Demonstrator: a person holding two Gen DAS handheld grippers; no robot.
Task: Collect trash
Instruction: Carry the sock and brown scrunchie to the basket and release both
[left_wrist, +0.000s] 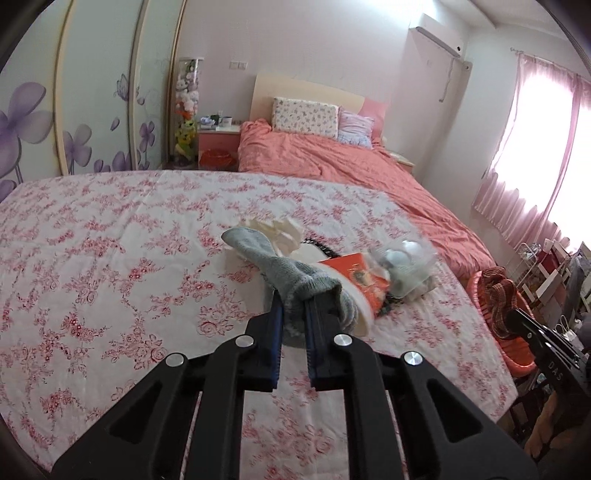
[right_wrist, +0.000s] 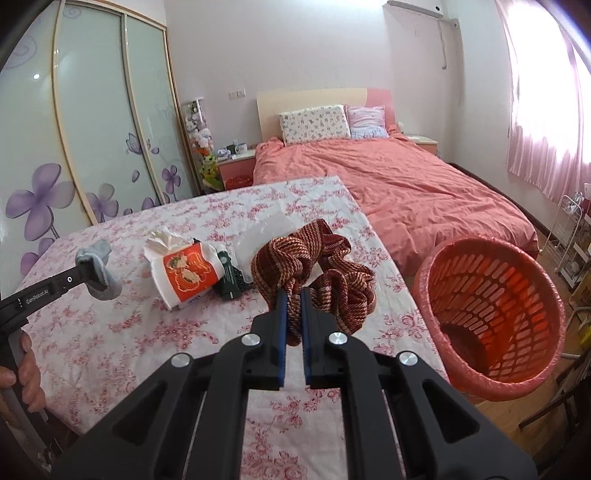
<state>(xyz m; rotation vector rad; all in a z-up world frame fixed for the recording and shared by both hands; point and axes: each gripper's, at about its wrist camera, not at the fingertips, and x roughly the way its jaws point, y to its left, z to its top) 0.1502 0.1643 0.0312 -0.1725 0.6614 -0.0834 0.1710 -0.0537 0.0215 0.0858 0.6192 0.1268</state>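
My left tongs (left_wrist: 293, 308): clenched on a grey sock (left_wrist: 284, 275), lifted above the floral tabletop (left_wrist: 110, 258). My right tongs (right_wrist: 293, 295): clenched on a striped red cloth (right_wrist: 317, 266), just left of the orange basket (right_wrist: 491, 317). Paper cup (right_wrist: 188, 277): lying on the tabletop between them.

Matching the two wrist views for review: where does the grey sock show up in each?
Left wrist view: grey sock at centre, pinched in the left gripper.
Right wrist view: far left, hanging from that gripper's tip.
Shared landmark: the orange-printed paper cup, lying on the floral sheet.
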